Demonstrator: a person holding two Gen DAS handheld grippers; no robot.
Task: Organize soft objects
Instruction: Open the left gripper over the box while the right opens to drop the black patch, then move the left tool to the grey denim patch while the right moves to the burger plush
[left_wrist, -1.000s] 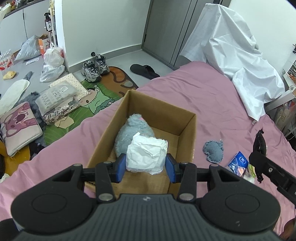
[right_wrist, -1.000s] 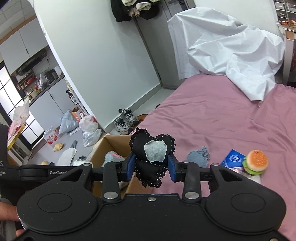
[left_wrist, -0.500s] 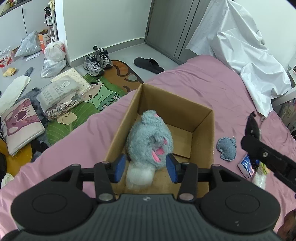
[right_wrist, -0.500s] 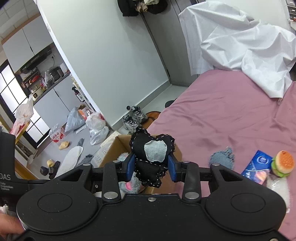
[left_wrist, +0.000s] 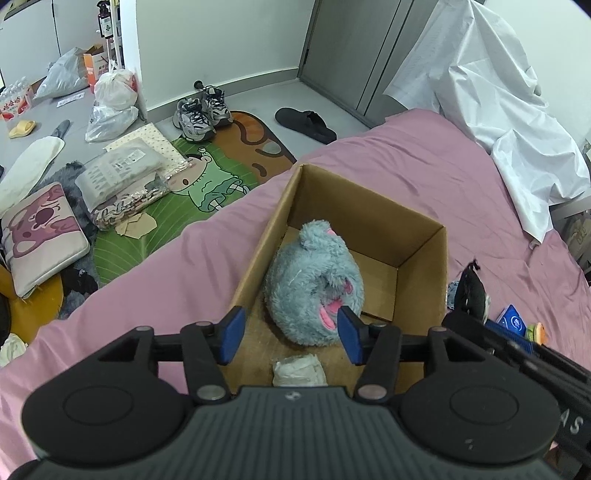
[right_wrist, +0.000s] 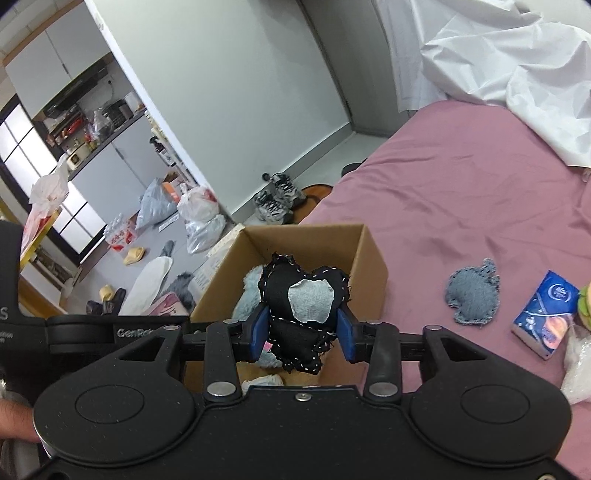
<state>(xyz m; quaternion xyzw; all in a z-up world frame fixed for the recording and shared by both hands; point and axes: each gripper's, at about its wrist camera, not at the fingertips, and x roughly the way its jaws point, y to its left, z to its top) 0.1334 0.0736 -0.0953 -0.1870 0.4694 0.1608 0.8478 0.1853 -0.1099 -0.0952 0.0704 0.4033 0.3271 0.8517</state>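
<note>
An open cardboard box (left_wrist: 421, 240) (right_wrist: 373, 254) stands on the pink bed. A grey-blue plush (left_wrist: 314, 280) lies inside it, with a white soft wad (left_wrist: 299, 373) on the box floor in front of it. My left gripper (left_wrist: 290, 334) is open and empty above the box's near end. My right gripper (right_wrist: 303, 332) is shut on a black stitched heart cushion (right_wrist: 303, 302) with a grey patch, held over the box's near right corner; it also shows in the left wrist view (left_wrist: 471, 291). A grey denim heart (right_wrist: 472, 295) lies on the bed right of the box.
A blue tissue pack (right_wrist: 545, 314), a burger toy (right_wrist: 585, 302) and a clear bag (right_wrist: 578, 365) lie at the right. A white sheet (left_wrist: 498, 110) is piled at the bed's far end. Shoes (left_wrist: 201, 110), bags and a rug (left_wrist: 184, 192) cover the floor at the left.
My left gripper opened and dropped the white wad into the box, where it now lies in front of the plush. My right gripper carried the black heart left, over the box.
</note>
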